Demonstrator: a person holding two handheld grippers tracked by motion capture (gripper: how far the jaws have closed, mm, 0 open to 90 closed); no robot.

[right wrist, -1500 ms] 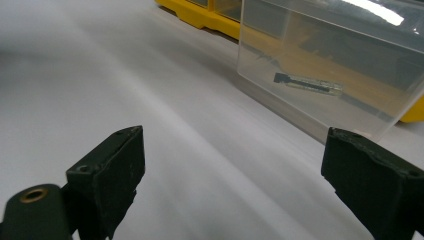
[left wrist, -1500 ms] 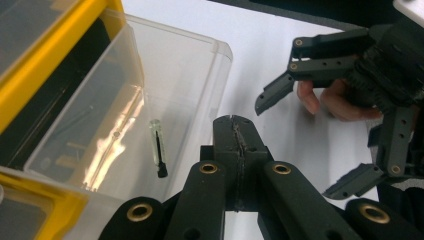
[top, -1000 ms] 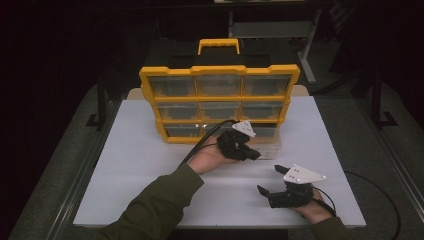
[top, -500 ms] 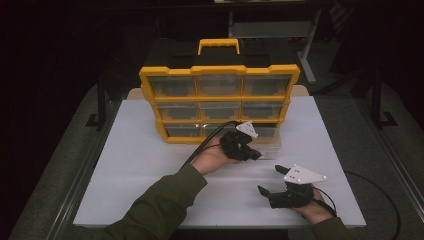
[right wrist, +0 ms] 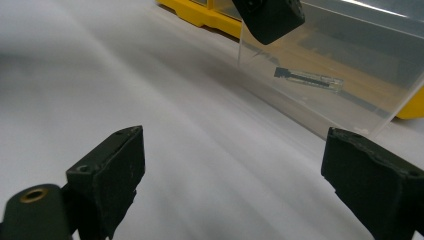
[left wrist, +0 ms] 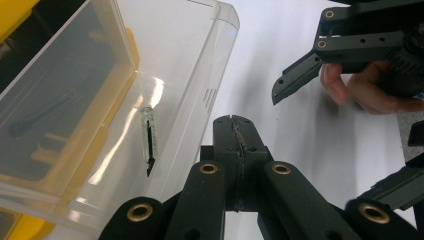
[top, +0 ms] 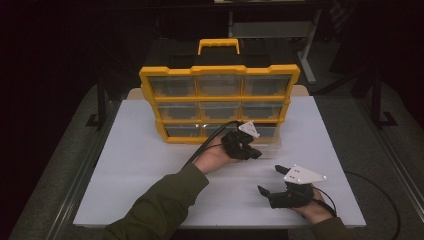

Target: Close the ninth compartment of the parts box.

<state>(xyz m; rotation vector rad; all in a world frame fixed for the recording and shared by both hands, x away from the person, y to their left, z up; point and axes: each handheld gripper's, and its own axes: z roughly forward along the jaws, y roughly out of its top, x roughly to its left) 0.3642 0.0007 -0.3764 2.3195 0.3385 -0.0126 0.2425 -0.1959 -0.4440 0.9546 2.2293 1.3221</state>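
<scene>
From above, the left gripper (top: 248, 150) sits clenched on nothing beside the clear drawer (top: 267, 141) pulled out of the yellow organizer (top: 220, 97), and along its jaws the drawer (left wrist: 125, 100) holds a small clear-handled tool (left wrist: 149, 140), while the right gripper (right wrist: 235, 170) gapes released over the white table (right wrist: 100, 75).

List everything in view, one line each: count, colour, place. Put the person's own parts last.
Organizer: one, yellow frame with clear drawers and a yellow handle, standing at the table's far middle.
Drawer: one, clear, pulled out from the bottom row onto the table.
Small part: one, clear with a black tip, lying inside the drawer.
Table: one, white top.
Left gripper: one, black, jaws shut, beside the drawer.
Right gripper: one, black, jaws open, near the table's front right.
Hands: two, holding the grippers; left, right.
Sleeve: olive green, on the left arm.
</scene>
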